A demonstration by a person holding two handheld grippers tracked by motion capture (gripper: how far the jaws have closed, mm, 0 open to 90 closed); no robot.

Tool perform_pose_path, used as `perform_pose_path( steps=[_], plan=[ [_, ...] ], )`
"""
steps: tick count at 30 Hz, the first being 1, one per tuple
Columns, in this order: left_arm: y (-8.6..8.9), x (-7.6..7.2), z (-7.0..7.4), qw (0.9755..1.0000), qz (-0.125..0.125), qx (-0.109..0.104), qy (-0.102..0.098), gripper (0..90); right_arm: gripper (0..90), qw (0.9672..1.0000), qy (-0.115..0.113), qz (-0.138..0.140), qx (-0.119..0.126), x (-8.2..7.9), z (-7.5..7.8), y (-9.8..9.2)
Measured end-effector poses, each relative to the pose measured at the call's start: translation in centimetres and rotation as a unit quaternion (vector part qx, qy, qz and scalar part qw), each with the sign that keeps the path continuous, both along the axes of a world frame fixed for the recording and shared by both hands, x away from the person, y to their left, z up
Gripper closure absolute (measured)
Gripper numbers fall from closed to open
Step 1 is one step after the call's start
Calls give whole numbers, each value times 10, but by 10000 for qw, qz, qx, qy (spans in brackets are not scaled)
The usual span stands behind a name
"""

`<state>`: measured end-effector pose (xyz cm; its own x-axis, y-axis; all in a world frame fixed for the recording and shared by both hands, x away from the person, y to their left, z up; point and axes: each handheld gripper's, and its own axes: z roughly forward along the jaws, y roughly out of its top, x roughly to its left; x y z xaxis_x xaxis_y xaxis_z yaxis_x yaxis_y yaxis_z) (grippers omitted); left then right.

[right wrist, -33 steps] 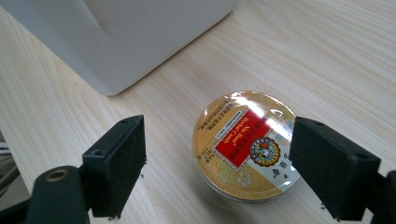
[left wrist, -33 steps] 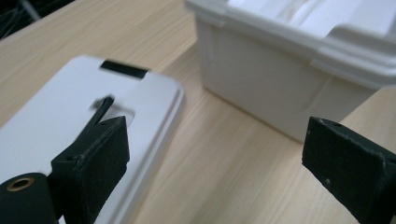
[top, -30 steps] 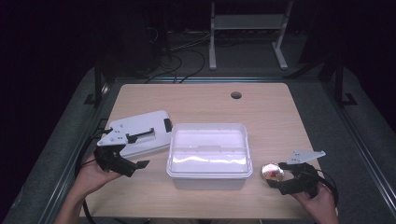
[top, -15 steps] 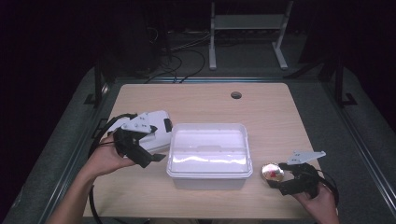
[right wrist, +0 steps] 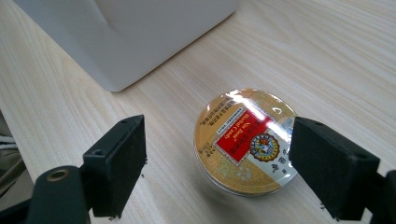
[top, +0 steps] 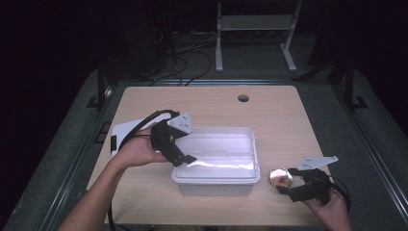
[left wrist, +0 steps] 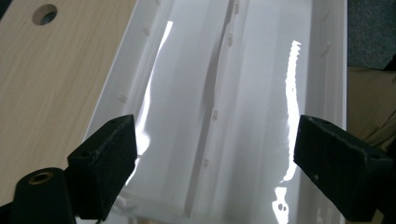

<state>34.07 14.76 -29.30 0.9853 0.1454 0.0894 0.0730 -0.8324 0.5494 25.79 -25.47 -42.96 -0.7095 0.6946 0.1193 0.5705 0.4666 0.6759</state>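
At the lower right, the right gripper (top: 288, 184) stood wide open, holding nothing, around the round gold tin with a red label (right wrist: 246, 141), probably ready to grab it, while the left gripper (top: 185, 159) hung open and empty over the clear white plastic box (top: 243, 166) in the middle.

Round tin (right wrist: 246, 140): red label, small print, possibly "Herbal Candy"; rest illegible.

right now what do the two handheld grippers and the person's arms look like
Both the left gripper and the right gripper are black, each with two blocky, matte black fingers and a brass-coloured fastener at the base. Each carries a grey three-cornered plate on top and trails a black cable. The forearms are bare, with no sleeves in view.
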Motion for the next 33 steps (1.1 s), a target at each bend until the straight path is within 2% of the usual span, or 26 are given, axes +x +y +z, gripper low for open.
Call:
perform_pose_path(
  steps=[5,8,12,13,15,16,23,25,33],
  plan=[
    [-15,6,-1,9997,-192,129,114,213,185,10000,-34,17,17,0,1,-1],
    [-28,11,-2,9987,-351,259,269,277,185,10000,-42,35,24,0,1,-1],
    [-37,13,-2,9976,-481,384,329,366,185,10000,-35,36,36,0,1,-1],
    [-44,14,-4,9966,-542,521,346,387,185,10000,-43,39,39,0,2,-1],
    [-47,15,-4,9961,-589,548,372,406,185,10000,-47,39,42,0,2,-2],
    [-51,15,-6,9949,-655,657,395,450,185,10000,-45,40,43,0,2,-2],
    [-62,21,-9,9927,-728,807,532,553,185,10000,-42,68,37,1,1,-1],
    [-66,24,-11,9912,-752,907,596,571,186,10000,-42,72,45,1,1,-1],
    [-75,29,-18,9888,-811,1069,657,634,186,9999,-50,66,62,1,2,-2]
  ],
)
